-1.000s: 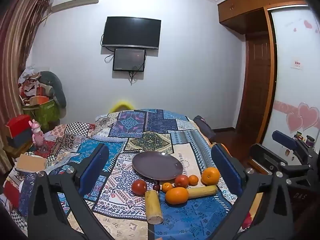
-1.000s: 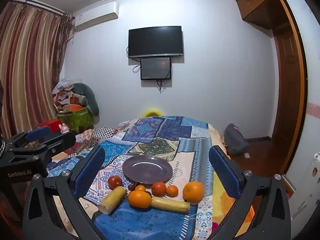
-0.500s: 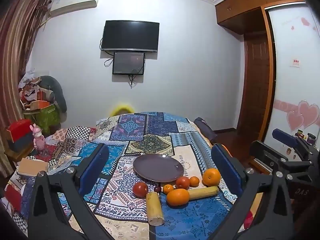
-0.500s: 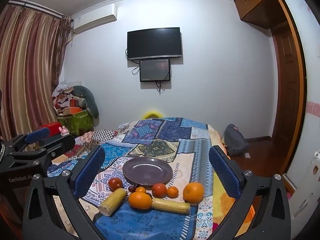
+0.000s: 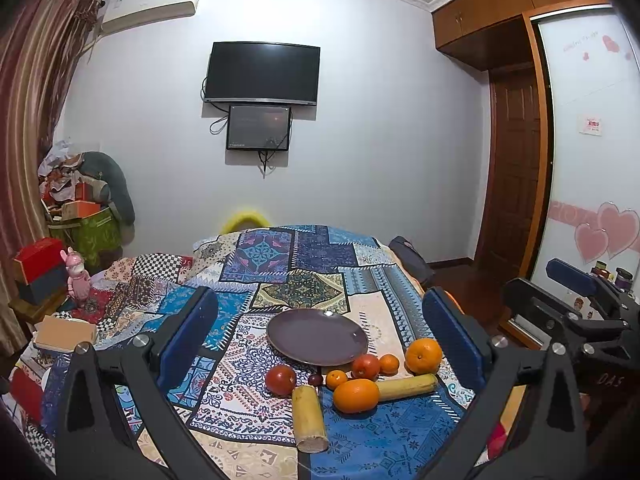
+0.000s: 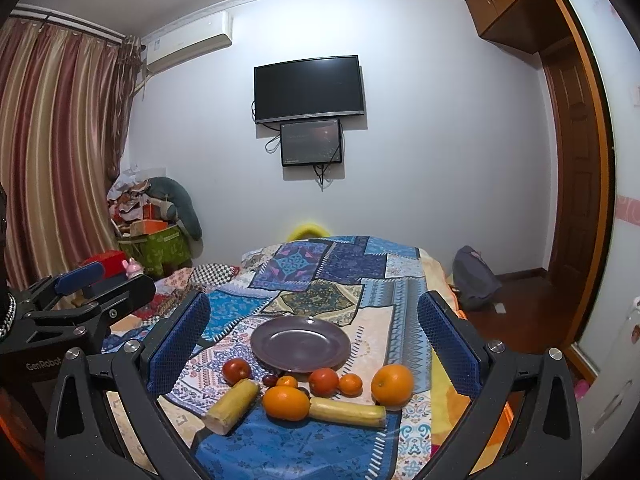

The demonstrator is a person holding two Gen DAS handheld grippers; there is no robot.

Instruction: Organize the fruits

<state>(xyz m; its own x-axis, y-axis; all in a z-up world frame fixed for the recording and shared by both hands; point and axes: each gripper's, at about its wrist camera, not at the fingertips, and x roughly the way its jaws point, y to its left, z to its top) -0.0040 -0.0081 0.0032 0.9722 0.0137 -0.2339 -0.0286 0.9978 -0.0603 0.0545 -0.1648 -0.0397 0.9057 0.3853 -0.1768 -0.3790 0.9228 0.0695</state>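
- "GenRobot" printed on the black left gripper body (image 6: 44,364), lower left of right wrist view; "DAS" on the black right gripper body (image 5: 610,380), lower right of left wrist view.
- Left gripper (image 5: 320,332) spread wide, holding nothing. Right gripper (image 6: 314,332) same.
- Round dark purple plate (image 5: 296,326) sits bare, frame centre, on the patchwork quilt (image 5: 304,256).
- Fruits cluster just below the plate: near yellow cylindrical piece (image 5: 309,418) runs top to bottom of frame; far yellow one (image 5: 408,385) runs left to right, behind the large oval orange (image 5: 356,396).

I take the wall-mounted TV (image 5: 262,73) as landmark. Directly below it: a smaller screen (image 5: 259,127), cable dangling. Upper left of it: air conditioner (image 5: 150,10). Far left: striped curtains (image 6: 56,152). Lower left: green box (image 6: 157,250) piled with clutter. Right: wooden door (image 6: 574,168).
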